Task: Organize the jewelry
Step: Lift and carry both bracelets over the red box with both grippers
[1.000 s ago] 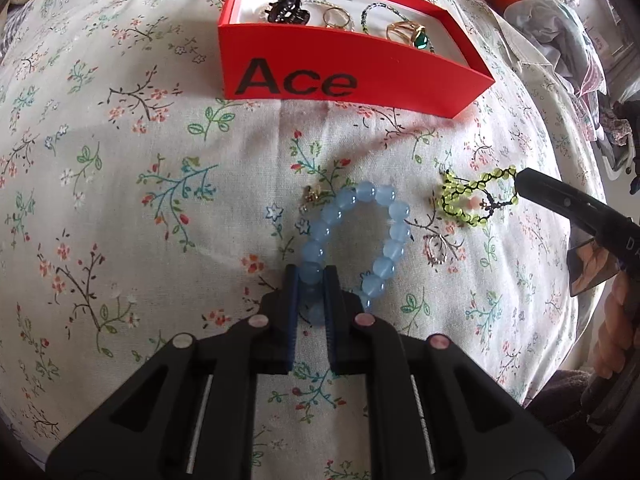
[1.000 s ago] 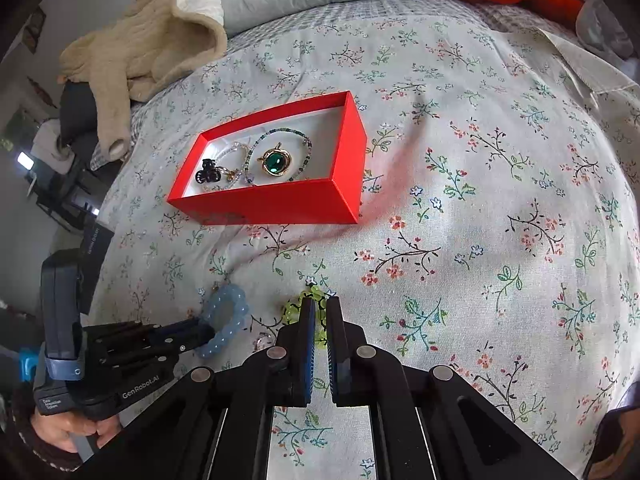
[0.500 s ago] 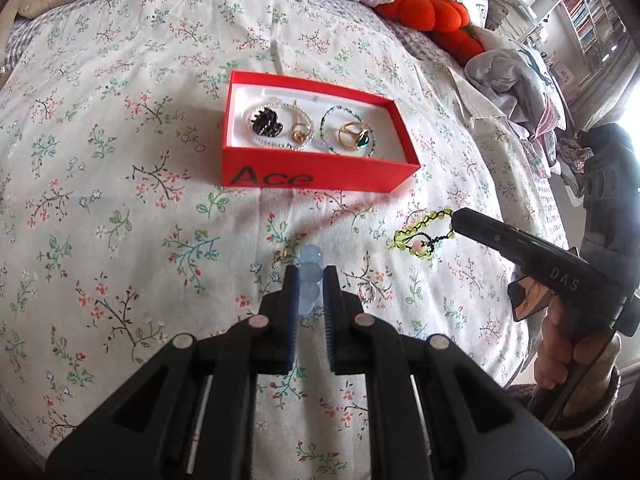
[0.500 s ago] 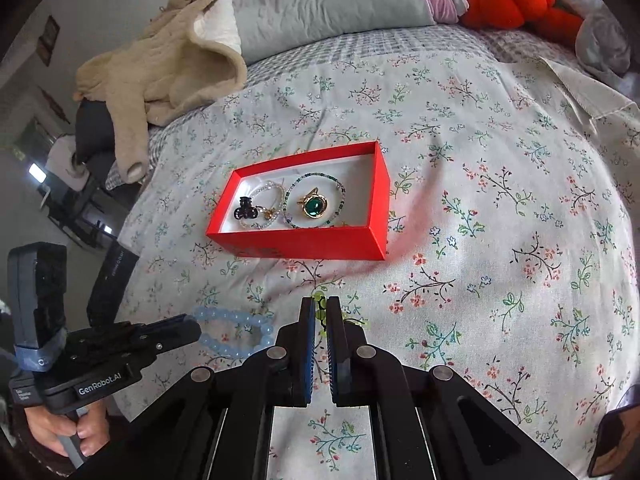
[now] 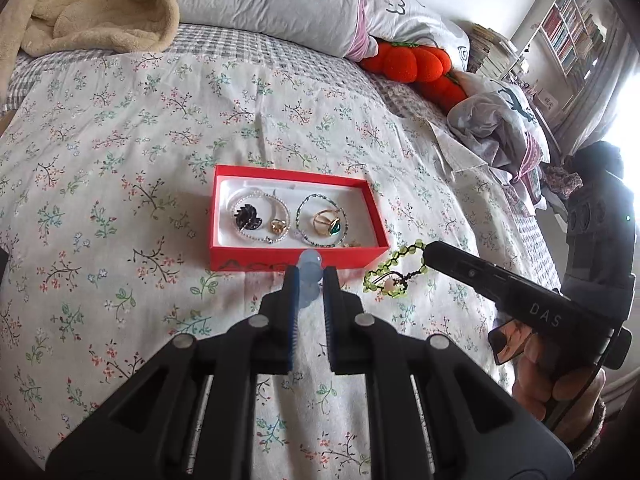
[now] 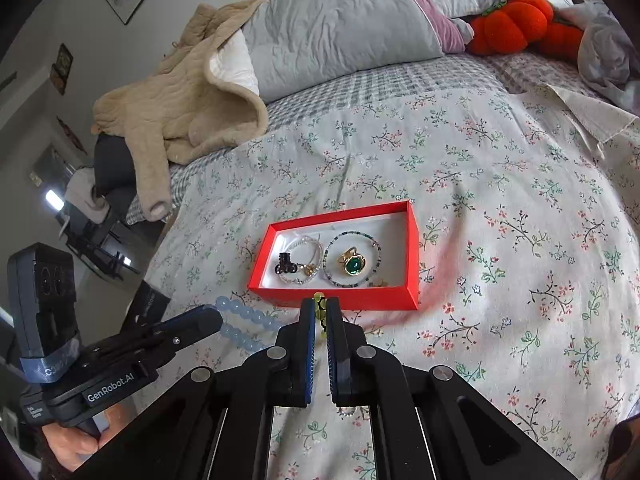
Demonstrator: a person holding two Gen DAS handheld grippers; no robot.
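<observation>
L tongs (image 5: 309,276) clamp the blue bead bracelet (image 5: 309,280); R tongs (image 6: 319,308) pinch the green bead bracelet (image 5: 394,272), both lifted off the floral bedspread (image 5: 120,160). Beyond, red box (image 5: 296,264) w/ rings & necklaces. Far: pillow (image 5: 272,0).

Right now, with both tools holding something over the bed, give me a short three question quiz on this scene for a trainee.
1. True or false: the left tool is shut on the blue bracelet.
2. What does the right tool hold? A) a ring B) the green bracelet C) a hair clip
3. Fill in: the black hair clip lies inside the ____ box.

Key: 1 true; 2 B; 3 red.
</observation>
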